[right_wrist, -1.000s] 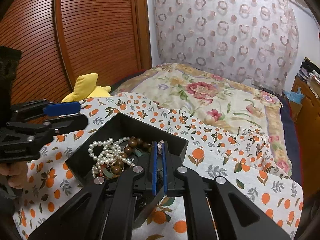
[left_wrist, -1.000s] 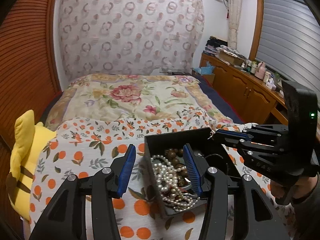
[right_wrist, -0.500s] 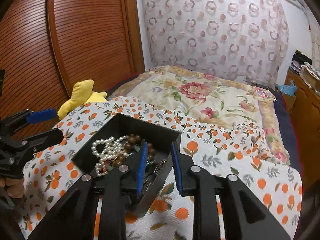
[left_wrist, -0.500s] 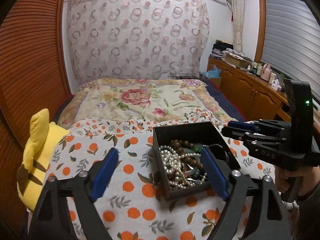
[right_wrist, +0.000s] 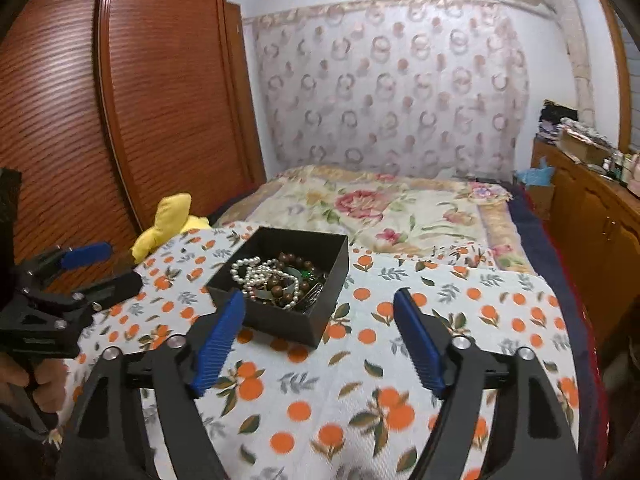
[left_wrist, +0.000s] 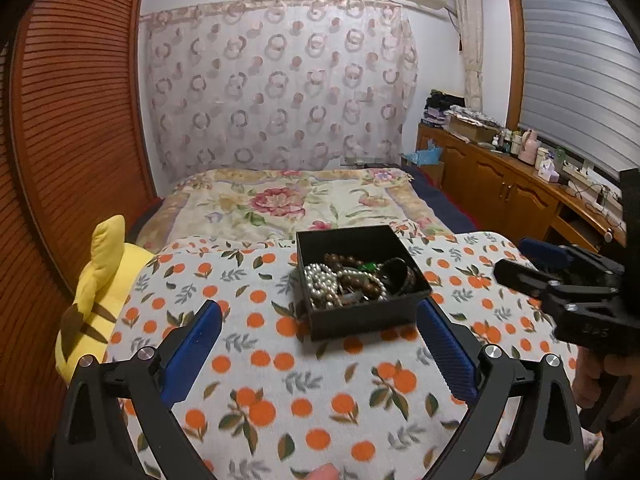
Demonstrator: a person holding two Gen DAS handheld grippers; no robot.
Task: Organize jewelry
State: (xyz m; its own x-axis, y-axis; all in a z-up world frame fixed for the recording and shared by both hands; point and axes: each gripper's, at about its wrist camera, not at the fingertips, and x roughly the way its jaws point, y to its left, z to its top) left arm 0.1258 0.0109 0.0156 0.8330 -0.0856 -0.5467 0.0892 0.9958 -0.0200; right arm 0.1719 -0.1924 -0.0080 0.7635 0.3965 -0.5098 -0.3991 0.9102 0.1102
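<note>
A black open box (left_wrist: 368, 314) (right_wrist: 280, 322) sits on the orange-print cloth. It holds a white pearl strand (left_wrist: 318, 284) (right_wrist: 252, 270), brown bead bracelets (left_wrist: 340, 259) (right_wrist: 290, 259), a green piece (left_wrist: 368, 267) and dark bangles. My left gripper (left_wrist: 320, 318) is open and empty, held back in front of the box. My right gripper (right_wrist: 320, 304) is open and empty, also just short of the box. Each gripper shows at the edge of the other's view: the right one (left_wrist: 516, 258) and the left one (right_wrist: 120, 262).
The orange-print cloth (left_wrist: 280, 380) covers the near end of a bed with a floral quilt (left_wrist: 288, 200). A yellow plush toy (left_wrist: 100, 280) lies at the left edge. A wooden wardrobe (right_wrist: 140, 120) stands left, and a cluttered wooden sideboard (left_wrist: 520, 184) right.
My right gripper opened and let go of the box's right wall. Both grippers pulled back and rose away from the box, and both jaws opened wider.
</note>
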